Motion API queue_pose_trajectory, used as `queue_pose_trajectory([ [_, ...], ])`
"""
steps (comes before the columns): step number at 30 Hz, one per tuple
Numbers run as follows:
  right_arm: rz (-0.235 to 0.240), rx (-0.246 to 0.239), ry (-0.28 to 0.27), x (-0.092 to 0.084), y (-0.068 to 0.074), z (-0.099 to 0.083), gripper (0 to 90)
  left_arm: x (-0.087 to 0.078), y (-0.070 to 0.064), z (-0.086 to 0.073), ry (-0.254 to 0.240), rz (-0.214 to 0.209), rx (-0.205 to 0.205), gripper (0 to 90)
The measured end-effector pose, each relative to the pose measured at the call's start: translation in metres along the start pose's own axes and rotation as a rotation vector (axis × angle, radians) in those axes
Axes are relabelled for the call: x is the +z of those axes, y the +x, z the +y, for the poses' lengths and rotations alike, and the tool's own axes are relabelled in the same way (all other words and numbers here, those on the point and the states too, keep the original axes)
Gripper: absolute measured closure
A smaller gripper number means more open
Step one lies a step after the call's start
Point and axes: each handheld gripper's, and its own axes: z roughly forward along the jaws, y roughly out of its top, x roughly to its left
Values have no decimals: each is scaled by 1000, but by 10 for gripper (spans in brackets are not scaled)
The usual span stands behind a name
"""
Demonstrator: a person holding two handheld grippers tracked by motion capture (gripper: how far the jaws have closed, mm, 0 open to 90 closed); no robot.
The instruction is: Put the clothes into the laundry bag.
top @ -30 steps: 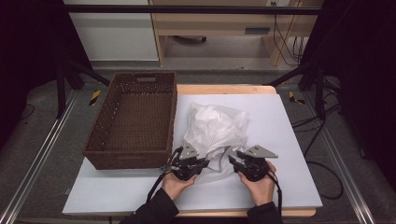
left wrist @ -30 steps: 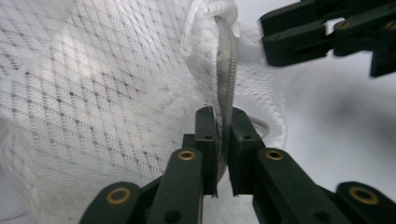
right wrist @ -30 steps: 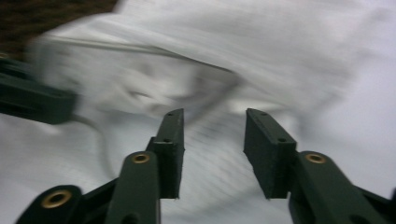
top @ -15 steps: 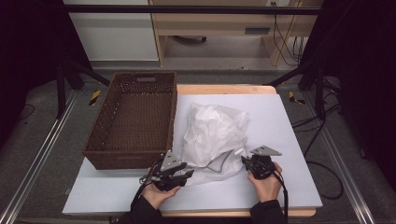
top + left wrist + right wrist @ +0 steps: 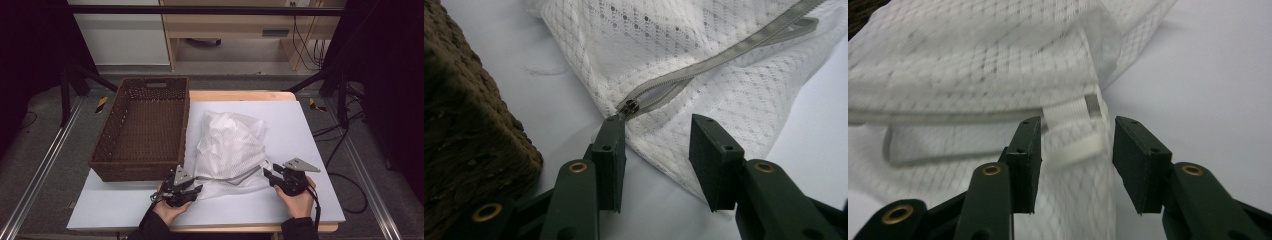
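While I hold both hands low at the near edge of the white tabletop (image 5: 310, 130), the white mesh laundry bag (image 5: 231, 150) lies between them, near the middle of the tabletop and just right of the brown woven rectangular basket (image 5: 142, 130). My left gripper (image 5: 196, 189) sits at the bag's near-left corner. In the left gripper view, its jaws stand apart, having just been opening; the bag's corner lies between them with neither pad pressing on it. The small dark metal zipper pull (image 5: 629, 107) rests right at the tip of one jaw, at the end of the grey zipper (image 5: 724, 52), which runs across the mesh.

My right gripper (image 5: 266, 175) is at the bag's near-right corner. In the right gripper view, its jaws have just been opening too and stand parted around a short white fabric tab (image 5: 1072, 131) on the bag's edge, with gaps showing on both sides, so nothing is gripped.
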Motion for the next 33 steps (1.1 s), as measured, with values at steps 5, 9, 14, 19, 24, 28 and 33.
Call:
queue_pose_trajectory([
  [5,-33,-5,92,21,-3,-3,754,2,-3,4,20,48,17,730],
  [9,-26,19,88,13,-3,-10,853,1,4,4,16,20,11,882],
  [14,-3,66,71,-12,-8,-26,861,-2,7,4,28,8,17,895],
  [19,1,89,85,-18,-15,-37,854,-7,16,0,24,-10,-1,895],
  [24,-22,68,74,-22,-16,-37,805,-13,16,-3,-20,-41,7,879],
  [28,-12,55,1,-29,-19,-34,675,-28,22,-3,-78,-51,-12,790],
  [33,2,51,-67,-36,-23,-29,544,-44,31,-5,-117,-60,-30,677],
])
